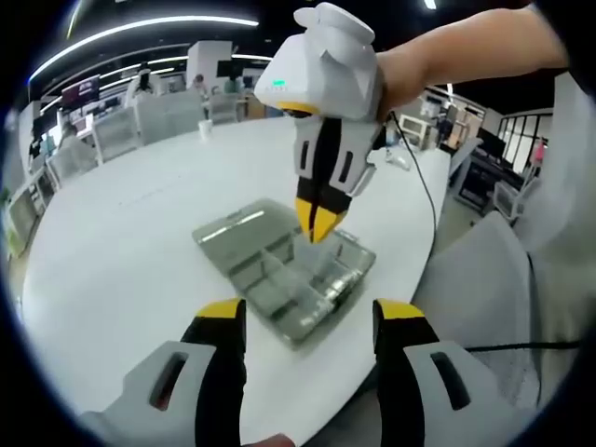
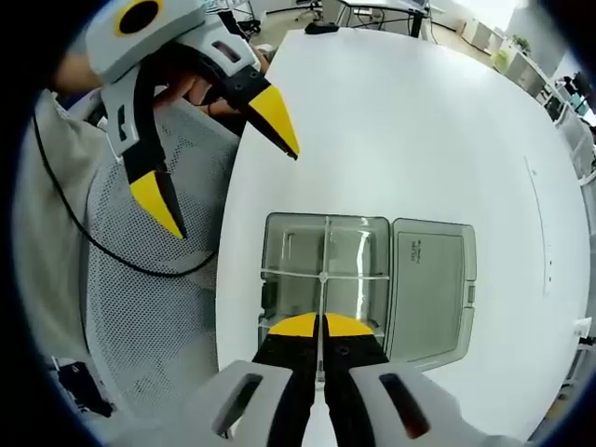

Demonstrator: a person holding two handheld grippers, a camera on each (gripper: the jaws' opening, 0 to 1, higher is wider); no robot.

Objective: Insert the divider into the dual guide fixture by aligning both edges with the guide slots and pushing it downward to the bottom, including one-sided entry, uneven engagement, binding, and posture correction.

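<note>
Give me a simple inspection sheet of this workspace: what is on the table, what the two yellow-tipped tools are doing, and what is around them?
Surface: white round table, bare around the box.
Job's things: clear plastic compartment box lying open, its lid flat beside it; thin clear divider standing upright in the box.
Clutter: nothing seen near the box; small items at the table's far edge, too small to identify.
Grippers: right gripper shut on the divider's top edge; left gripper open, off to the side of the box.
Cables: black cable hanging from the left gripper over a mesh chair.
Surroundings: open office with desks, chairs and ceiling strip lights.
</note>
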